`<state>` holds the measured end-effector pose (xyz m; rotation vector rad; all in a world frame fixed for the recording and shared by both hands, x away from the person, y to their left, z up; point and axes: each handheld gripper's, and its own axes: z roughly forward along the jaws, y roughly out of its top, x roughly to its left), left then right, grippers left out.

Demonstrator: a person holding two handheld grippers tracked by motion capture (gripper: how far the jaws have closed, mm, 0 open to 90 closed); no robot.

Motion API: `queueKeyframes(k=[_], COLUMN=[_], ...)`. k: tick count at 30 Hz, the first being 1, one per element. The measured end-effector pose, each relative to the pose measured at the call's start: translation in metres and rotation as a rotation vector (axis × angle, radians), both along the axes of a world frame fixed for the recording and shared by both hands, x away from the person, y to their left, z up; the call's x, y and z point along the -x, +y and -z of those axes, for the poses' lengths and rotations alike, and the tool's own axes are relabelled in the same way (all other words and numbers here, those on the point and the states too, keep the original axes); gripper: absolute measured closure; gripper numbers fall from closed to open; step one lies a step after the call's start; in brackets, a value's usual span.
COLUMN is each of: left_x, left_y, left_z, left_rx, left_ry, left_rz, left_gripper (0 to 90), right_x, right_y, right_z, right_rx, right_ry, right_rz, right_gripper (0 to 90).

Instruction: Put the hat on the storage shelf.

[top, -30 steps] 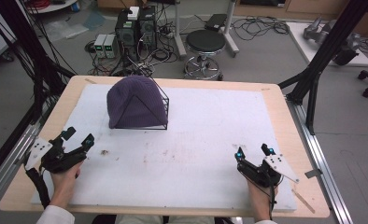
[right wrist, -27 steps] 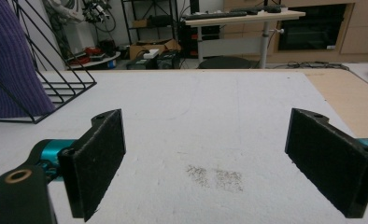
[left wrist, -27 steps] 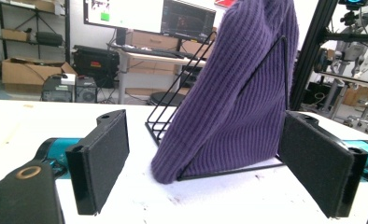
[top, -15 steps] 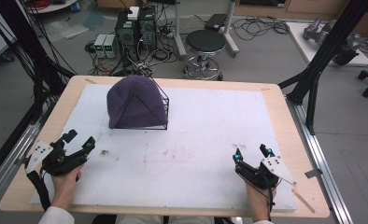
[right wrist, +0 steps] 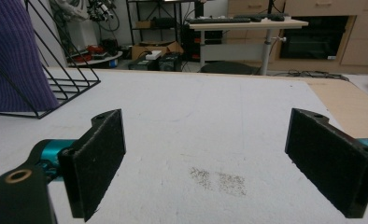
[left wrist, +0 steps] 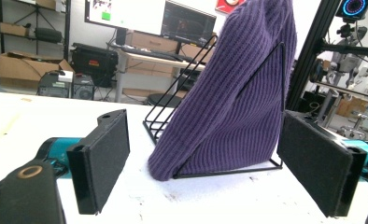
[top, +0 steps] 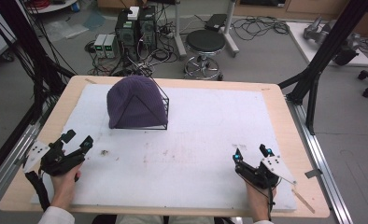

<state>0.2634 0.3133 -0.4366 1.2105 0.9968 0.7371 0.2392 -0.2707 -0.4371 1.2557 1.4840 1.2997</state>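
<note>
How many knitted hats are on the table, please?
1. The purple knitted hat sits draped over a black wire rack at the table's far left part.

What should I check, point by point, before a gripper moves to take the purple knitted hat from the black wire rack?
1. Left gripper jaws open and empty: ok.
2. Right gripper jaws open and empty: ok.
3. Purple knitted hat draped over the black wire rack: ok.
4. White table mat between left gripper and hat free of obstacles: ok.
5. Hat not snagged on the rack wires: cannot tell.
</note>
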Motion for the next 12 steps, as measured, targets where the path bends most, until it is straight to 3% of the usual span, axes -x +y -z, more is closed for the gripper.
queueKeyframes(k=[12], left_x=[-0.0009], left_y=[-0.0022], left_z=[0.0006], left_rx=[-0.008], left_ry=[0.0], left_rz=[0.012], left_gripper=[17.5], right_x=[-0.0008], right_y=[-0.0009], right_z=[0.0009], right_rx=[-0.001], right_ry=[0.007], right_rz=[-0.004], right_gripper=[11.4])
